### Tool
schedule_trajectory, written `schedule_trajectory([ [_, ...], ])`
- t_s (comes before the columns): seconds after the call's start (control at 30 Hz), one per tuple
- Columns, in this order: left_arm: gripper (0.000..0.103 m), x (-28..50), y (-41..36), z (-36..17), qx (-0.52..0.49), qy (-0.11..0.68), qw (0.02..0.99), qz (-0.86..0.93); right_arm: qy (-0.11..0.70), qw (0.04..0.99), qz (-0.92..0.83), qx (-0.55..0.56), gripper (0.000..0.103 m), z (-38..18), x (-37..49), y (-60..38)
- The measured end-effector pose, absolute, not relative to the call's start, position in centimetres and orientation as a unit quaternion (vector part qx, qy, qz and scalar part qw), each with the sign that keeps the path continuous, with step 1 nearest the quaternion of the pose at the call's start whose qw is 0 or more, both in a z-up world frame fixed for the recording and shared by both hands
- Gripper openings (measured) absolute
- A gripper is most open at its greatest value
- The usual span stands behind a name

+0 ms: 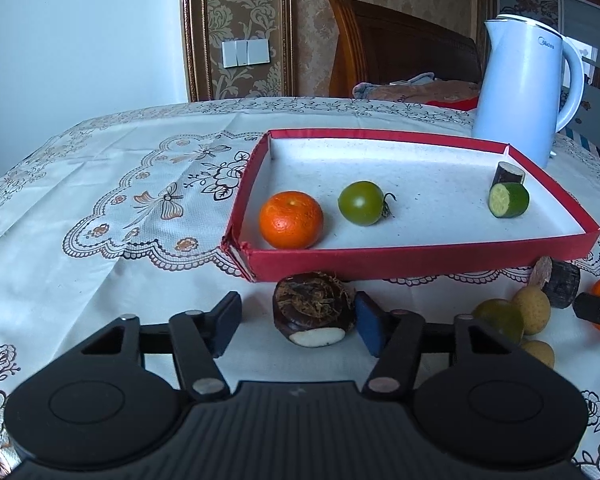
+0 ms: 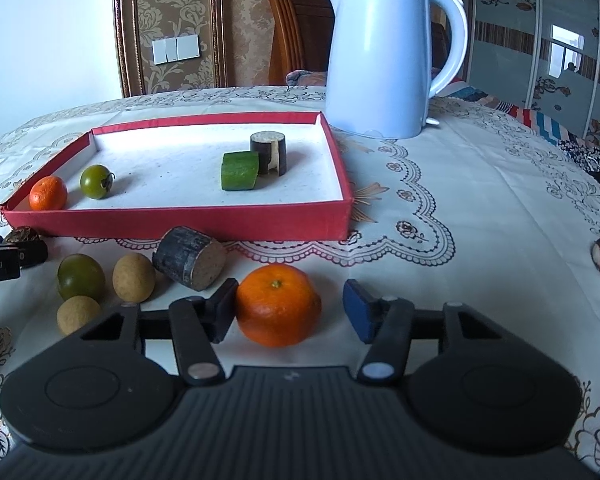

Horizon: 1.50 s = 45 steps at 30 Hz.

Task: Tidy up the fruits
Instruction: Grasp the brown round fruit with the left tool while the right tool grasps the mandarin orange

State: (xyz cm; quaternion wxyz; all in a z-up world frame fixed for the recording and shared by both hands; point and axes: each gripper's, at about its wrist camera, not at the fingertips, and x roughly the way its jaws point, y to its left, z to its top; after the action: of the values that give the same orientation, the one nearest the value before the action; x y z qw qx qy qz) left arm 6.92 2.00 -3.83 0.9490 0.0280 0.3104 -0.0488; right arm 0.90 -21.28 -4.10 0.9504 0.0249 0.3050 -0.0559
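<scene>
Left tool [image 1: 298,322] bracketing dark water chestnut [image 1: 313,314], one pad touching, other apart. Right tool [image 2: 290,312] straddling orange [image 2: 278,310], likewise unclamped. Both fruits sitting on tabletop [image 1: 120,280] beside red tray's [image 2: 180,222] near edge.

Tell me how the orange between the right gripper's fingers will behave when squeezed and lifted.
The orange looks round and resting on the tablecloth, so it would probably roll if nudged off-centre. Its dimpled peel suggests fair grip, though some give under pressure. Only one finger of the right gripper seems to touch it, so it may shift sideways as they close.
</scene>
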Motion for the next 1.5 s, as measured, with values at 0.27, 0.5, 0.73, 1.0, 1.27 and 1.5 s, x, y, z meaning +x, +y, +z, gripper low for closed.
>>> schedule_trajectory([
  [0.27, 0.041, 6.6, 1.8, -3.7, 0.027, 0.306, 0.950, -0.054, 0.302, 0.951, -0.055, 0.030, 0.041, -4.1, 0.9, -21.4],
  [0.5, 0.041, 6.5, 2.0, -3.6, 0.023, 0.306, 0.950, -0.058, 0.301, 0.952, -0.054, 0.031, 0.040, -4.1, 0.8, -21.4],
  [0.73, 0.041, 6.6, 2.1, -3.6, 0.024, 0.305, 0.950, -0.058, 0.299, 0.952, -0.056, 0.028, 0.040, -4.1, 0.9, -21.5],
  [1.0, 0.041, 6.5, 2.1, -3.6, 0.025, 0.304, 0.951, -0.057, 0.294, 0.954, -0.062, 0.027, 0.040, -3.9, 0.6, -21.3],
  [1.27, 0.041, 6.3, 2.1, -3.6, 0.025, 0.302, 0.952, -0.052, 0.282, 0.957, -0.066, 0.029, 0.040, -3.7, 0.2, -21.4],
  [1.5, 0.041, 6.2, 2.1, -3.5, 0.023, 0.299, 0.952, -0.054, 0.277, 0.958, -0.062, 0.033, 0.040, -3.6, -0.1, -21.3],
])
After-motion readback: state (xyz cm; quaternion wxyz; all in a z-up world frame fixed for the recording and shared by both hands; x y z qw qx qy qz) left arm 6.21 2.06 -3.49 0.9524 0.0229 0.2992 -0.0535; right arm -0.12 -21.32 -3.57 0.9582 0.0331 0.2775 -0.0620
